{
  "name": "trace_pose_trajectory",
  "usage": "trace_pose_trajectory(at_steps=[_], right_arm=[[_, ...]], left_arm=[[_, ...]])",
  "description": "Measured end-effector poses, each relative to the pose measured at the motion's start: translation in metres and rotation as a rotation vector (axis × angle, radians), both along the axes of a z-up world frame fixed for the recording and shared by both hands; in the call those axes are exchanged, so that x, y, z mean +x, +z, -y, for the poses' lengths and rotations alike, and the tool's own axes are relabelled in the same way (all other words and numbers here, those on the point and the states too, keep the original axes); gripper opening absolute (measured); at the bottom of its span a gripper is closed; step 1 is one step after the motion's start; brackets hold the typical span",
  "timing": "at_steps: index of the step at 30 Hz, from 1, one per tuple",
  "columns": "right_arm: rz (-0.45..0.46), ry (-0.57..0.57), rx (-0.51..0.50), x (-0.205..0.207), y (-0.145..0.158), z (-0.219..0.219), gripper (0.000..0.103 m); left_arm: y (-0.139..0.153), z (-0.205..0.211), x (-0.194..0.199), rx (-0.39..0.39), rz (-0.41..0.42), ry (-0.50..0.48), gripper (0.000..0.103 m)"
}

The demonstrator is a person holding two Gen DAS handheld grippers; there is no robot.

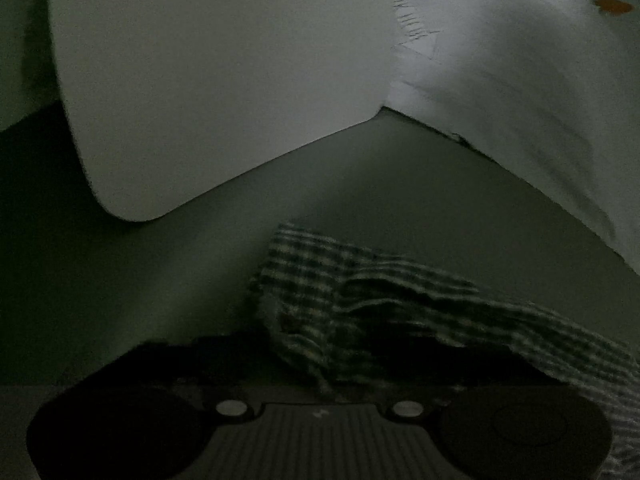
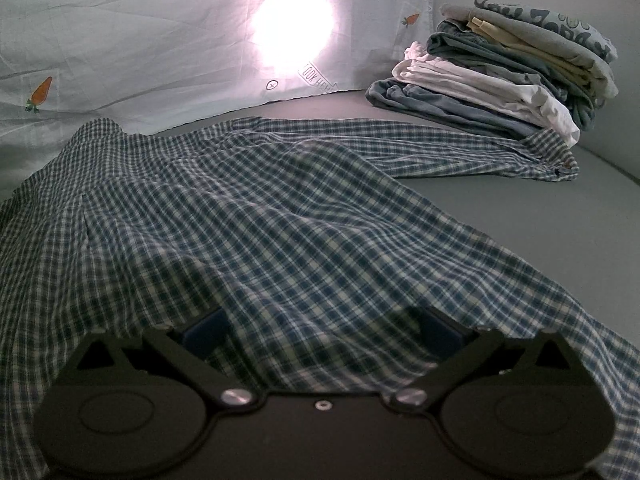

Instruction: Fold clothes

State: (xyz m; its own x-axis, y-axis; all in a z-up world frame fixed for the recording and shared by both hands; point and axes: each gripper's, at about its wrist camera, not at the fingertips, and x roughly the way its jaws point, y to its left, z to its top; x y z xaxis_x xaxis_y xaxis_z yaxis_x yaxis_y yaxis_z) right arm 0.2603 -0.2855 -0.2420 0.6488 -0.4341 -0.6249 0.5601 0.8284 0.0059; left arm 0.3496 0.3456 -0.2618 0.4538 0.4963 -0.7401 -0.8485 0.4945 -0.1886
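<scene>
Draped right over the right gripper (image 2: pixel 320 332): the checked shirt (image 2: pixel 256 216), its cloth lying across and between the two blue fingers (image 2: pixel 208 330), which stand wide apart with no pinch to be seen. Spread from there away over the grey bed (image 2: pixel 540 216), long axis running toward the far edge where the printed sheet (image 2: pixel 120 40) hangs, one sleeve (image 2: pixel 460 152) stretched off to the far right and ending just beside the stack (image 2: pixel 500 72) of folded clothes near the far right corner. In the dark left wrist view, a bunched end of the same shirt (image 1: pixel 360 300) directly ahead of the left gripper (image 1: pixel 320 364) and trailing off to its right; fingers lost in shadow, so cannot tell from the picture whether closed on cloth, though probably drawn in on that bunch. Beyond it, bare bed (image 1: pixel 400 184) and then the sheet (image 1: pixel 220 80) hanging at the far edge. Judging by this: each gripper at a near part of the shirt, right one under the hem with nothing clamped, so a close on that hem needed first, then a carry away from the near edge along the shirt's length; stack well clear to the right.
</scene>
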Motion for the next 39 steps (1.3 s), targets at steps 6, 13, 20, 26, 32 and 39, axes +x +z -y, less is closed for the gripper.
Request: trace_pose_trajectory(at_steps=[6, 13, 20, 26, 32, 39], right_arm=[[0.002, 0.000, 0.001, 0.000, 0.000, 0.000, 0.103], [0.004, 0.000, 0.003, 0.000, 0.000, 0.000, 0.103], [0.001, 0.000, -0.001, 0.000, 0.000, 0.000, 0.103], [-0.037, 0.115, 0.020, 0.004, 0.005, -0.001, 0.103], [-0.012, 0.290, 0.265, 0.017, 0.027, -0.006, 0.103], [0.185, 0.420, 0.956, 0.050, 0.026, -0.029, 0.102]], left_arm=[[0.019, 0.018, 0.014, -0.080, 0.141, -0.162, 0.015], [0.060, 0.118, 0.056, -0.121, 0.291, -0.642, 0.014], [0.064, 0.235, 0.071, -0.100, 0.208, -1.073, 0.030], [0.065, 0.212, 0.068, -0.196, 0.220, -1.039, 0.070], [0.066, 0.166, 0.049, -0.272, 0.238, -0.835, 0.078], [0.045, 0.154, 0.056, -0.313, 0.129, -0.772, 0.081]])
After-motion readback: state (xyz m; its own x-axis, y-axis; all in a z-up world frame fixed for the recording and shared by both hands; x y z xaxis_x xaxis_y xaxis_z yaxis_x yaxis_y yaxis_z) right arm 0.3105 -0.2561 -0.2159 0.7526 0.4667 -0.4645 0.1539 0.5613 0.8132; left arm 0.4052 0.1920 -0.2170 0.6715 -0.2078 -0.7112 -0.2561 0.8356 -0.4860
